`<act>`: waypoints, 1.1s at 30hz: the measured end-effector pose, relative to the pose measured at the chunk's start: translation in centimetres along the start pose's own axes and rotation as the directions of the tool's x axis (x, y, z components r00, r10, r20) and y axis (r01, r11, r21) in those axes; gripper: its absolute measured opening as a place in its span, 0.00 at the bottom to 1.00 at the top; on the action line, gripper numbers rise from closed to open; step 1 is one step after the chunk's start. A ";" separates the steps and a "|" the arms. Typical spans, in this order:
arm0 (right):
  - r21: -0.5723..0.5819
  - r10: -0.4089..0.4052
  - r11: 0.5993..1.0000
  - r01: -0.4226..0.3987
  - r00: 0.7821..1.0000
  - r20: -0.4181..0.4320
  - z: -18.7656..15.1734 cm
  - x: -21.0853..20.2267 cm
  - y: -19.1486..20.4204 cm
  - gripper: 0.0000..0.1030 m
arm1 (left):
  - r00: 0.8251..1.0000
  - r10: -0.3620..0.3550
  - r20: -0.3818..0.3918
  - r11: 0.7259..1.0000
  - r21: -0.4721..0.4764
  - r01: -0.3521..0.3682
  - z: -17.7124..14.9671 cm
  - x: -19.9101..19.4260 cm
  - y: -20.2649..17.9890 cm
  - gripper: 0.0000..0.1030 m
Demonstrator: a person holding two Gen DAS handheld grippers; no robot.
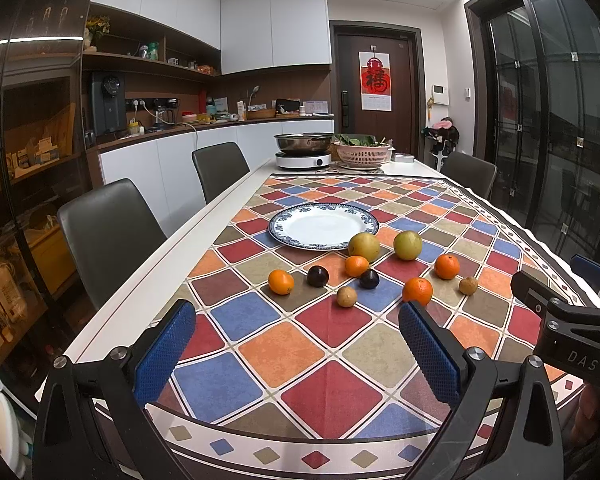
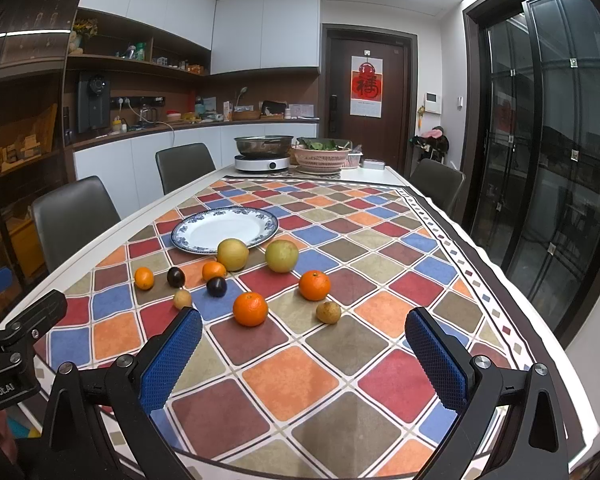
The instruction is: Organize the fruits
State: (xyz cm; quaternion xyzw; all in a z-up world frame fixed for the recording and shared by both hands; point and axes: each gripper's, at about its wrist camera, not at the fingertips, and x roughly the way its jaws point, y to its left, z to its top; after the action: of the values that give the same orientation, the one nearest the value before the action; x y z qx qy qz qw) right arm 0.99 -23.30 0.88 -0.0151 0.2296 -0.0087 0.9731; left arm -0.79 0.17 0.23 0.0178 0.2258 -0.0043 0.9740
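An empty white plate with a blue rim (image 1: 296, 238) (image 2: 188, 242) lies on the checked tablecloth. In front of it lie several fruits: two yellow-green pears (image 1: 364, 246) (image 2: 233, 254), several oranges (image 1: 417, 291) (image 2: 250, 309), two dark plums (image 1: 318, 276) (image 2: 216, 286) and two small brown fruits (image 1: 346, 296) (image 2: 328, 312). My left gripper (image 1: 296, 354) is open and empty, above the cloth short of the fruits. My right gripper (image 2: 304, 360) is open and empty, also short of them, to the right of the left one.
An induction hob with a steel pot (image 1: 303, 148) and a pink basket of greens (image 1: 362, 152) stand at the table's far end. Grey chairs (image 1: 108, 232) line the left side, another at the far right (image 1: 470, 172). The table's left edge (image 1: 156, 280) is near.
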 end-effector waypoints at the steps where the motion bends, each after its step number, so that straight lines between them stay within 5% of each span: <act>1: 0.000 0.000 1.000 0.000 1.000 0.000 0.0 0.0 0.0 0.99 | 1.000 -0.001 0.000 1.000 0.000 0.001 0.0 0.0 0.0 1.00; 33: 0.003 0.006 1.000 -0.006 1.000 -0.019 -1.3 1.1 0.4 0.99 | 1.000 -0.016 -0.026 1.000 0.013 0.016 -0.5 0.5 0.1 1.00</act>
State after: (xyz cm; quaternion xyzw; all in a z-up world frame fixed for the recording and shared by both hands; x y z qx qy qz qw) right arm 1.34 -22.99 -0.80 -0.0130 0.2390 -0.0065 0.9709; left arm -0.57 0.32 -0.43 0.0225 0.2385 -0.0134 0.9708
